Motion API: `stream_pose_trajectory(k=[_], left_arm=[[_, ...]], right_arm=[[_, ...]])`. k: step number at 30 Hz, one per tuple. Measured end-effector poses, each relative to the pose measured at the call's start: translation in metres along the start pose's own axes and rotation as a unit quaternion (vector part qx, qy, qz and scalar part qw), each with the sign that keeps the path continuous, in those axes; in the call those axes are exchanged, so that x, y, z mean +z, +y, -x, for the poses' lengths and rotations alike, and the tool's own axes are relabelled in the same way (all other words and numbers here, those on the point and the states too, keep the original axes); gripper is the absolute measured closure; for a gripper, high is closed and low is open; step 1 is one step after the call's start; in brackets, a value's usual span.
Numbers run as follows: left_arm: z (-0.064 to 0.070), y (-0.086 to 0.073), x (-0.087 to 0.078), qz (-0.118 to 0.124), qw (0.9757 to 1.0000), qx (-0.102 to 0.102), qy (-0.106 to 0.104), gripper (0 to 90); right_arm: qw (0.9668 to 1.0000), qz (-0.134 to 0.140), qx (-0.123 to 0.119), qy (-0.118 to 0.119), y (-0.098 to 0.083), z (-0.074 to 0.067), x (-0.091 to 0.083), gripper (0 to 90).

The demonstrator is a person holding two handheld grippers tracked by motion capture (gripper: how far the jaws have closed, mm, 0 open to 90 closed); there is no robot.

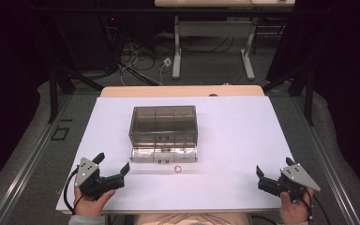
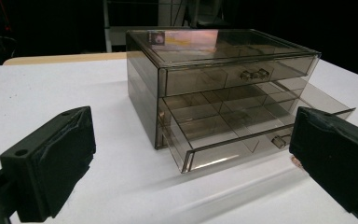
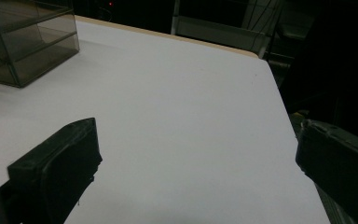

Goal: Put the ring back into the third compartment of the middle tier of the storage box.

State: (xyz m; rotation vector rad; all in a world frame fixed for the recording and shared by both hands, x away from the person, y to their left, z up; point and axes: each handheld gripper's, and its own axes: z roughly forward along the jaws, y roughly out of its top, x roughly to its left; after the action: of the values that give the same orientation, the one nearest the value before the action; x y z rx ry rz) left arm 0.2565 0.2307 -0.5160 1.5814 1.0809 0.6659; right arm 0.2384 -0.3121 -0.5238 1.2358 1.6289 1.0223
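We saw a smoky clear plastic drawer box (image 1: 164,127) mid-table, bottom drawer (image 2: 223,135) pulled out, w/ a small pinkish ring (image 1: 177,168) just in front. Left gripper (image 1: 113,162) & right gripper (image 1: 273,172) sat at the near corners, both jaws wide, empty.

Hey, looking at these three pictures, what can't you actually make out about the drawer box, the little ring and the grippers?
- Drawer box: the right gripper view's left edge cuts it to one corner.
- Open lower drawer: whether anything small lies inside; tinted walls and glare blur it in the high and left gripper views.
- Ring: too small in the high view to tell its material; in the left gripper view the right-hand jaw covers nearly all of it.
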Motion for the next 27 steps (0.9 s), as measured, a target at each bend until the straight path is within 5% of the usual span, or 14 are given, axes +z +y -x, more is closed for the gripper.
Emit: stream_pose_trajectory(k=[8, 19, 27], left_arm=[[0.004, 0.001, -0.001, -0.002, 1.0000, 0.003, -0.007, 1.7], [0.014, 0.002, 0.003, -0.009, 0.9996, 0.015, -0.023, 3.9], [0.025, 0.000, 0.011, -0.016, 0.9986, 0.025, -0.043, 3.8]], right_arm=[[0.9986, -0.005, 0.049, 0.017, -0.004, 0.006, -0.001, 0.0], [0.9981, 0.014, 0.053, 0.028, -0.005, 0.003, 0.000, 0.0], [0.9974, -0.018, 0.048, 0.051, -0.004, 0.003, -0.003, 0.0]])
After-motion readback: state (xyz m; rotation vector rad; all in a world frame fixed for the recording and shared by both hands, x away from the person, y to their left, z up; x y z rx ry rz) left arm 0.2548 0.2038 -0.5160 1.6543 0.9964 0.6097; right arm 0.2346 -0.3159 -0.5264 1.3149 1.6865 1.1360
